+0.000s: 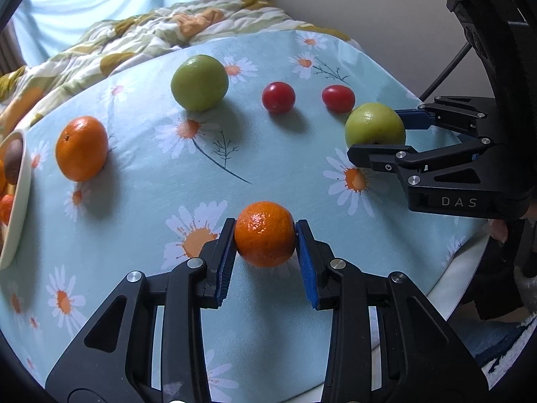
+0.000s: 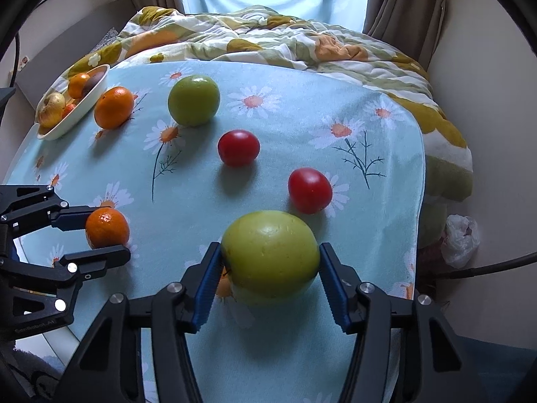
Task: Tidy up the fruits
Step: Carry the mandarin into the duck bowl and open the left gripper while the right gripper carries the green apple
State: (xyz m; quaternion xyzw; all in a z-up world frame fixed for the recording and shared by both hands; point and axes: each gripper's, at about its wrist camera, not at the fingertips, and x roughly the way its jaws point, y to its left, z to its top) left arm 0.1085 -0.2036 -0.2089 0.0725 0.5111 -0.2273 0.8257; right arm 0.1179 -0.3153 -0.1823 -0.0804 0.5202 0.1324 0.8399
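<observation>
A small round orange mandarin [image 1: 264,233] is clamped between the left gripper [image 1: 265,245] pads, low over the daisy-print blue tablecloth [image 1: 214,174]. The right gripper [image 2: 270,275] brackets a large green apple [image 2: 270,257]; whether its pads press is unclear. 2 red tomatoes [image 2: 238,147] lie near; a loose grip could roll the apple into them.

Desk [image 2: 386,235] under daisy cloth [image 2: 285,77]: two oranges [image 2: 113,107], two green apples [image 2: 193,100], two tomatoes [image 2: 238,147], fruit dish [image 2: 97,92] at corner.
</observation>
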